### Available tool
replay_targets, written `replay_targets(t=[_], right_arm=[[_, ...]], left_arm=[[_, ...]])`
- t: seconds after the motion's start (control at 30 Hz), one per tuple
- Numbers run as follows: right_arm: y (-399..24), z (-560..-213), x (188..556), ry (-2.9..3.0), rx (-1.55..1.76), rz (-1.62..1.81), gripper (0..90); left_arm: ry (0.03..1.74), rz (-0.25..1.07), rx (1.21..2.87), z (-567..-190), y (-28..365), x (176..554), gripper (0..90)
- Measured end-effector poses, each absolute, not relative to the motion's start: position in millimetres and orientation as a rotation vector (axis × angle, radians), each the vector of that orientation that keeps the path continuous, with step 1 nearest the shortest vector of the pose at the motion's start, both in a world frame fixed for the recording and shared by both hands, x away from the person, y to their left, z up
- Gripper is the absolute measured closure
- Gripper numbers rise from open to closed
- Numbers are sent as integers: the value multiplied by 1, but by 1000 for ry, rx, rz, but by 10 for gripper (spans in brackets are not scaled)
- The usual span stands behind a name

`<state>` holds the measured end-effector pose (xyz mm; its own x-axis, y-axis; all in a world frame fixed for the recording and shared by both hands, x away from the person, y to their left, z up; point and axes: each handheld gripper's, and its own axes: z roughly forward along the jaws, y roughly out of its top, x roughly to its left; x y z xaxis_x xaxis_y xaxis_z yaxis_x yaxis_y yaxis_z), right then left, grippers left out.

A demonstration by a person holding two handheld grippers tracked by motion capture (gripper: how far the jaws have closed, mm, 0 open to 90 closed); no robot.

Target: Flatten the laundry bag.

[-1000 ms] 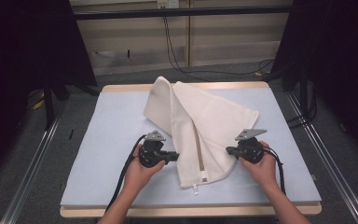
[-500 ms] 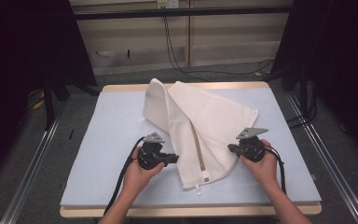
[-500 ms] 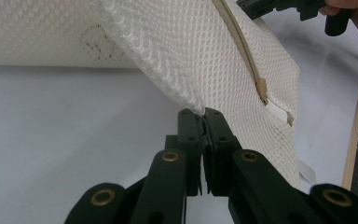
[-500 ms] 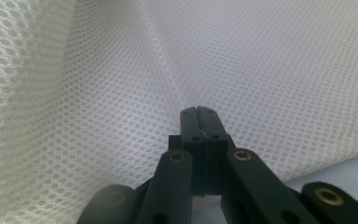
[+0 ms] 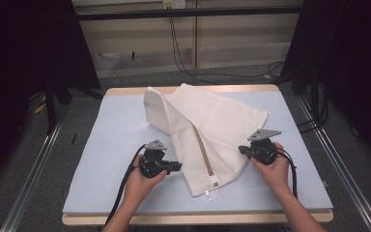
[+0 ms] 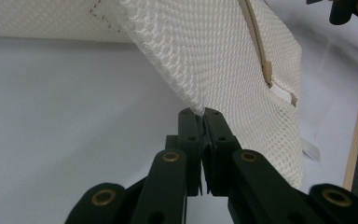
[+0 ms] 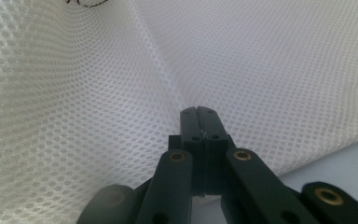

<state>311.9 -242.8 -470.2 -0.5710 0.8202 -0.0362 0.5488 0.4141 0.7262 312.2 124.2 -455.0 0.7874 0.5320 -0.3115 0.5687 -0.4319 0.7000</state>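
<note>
White mesh bag lies folded on the pale blue table, running from the far edge toward the near middle, zipper along its length. Left gripper sits at the bag's left edge; its jaws are pressed together with a corner of mesh pinched between them. Right gripper is at the bag's right edge, jaws clamped together on a fold of mesh. Bag spans between the two grippers.
</note>
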Motion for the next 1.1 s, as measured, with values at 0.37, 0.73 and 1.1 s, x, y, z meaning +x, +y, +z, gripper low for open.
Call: replay_targets(t=[0.37, 0.73, 1.1], right_arm=[[-242, -470, 311, 2288, 1160, 971, 900], [-238, -470, 310, 2290, 1128, 987, 900], [-231, -470, 308, 2304, 1099, 995, 898]], left_arm=[[827, -49, 2105, -452, 129, 310, 862], [837, -25, 2058, -445, 133, 312, 762], [872, 41, 1943, -433, 139, 337, 594]])
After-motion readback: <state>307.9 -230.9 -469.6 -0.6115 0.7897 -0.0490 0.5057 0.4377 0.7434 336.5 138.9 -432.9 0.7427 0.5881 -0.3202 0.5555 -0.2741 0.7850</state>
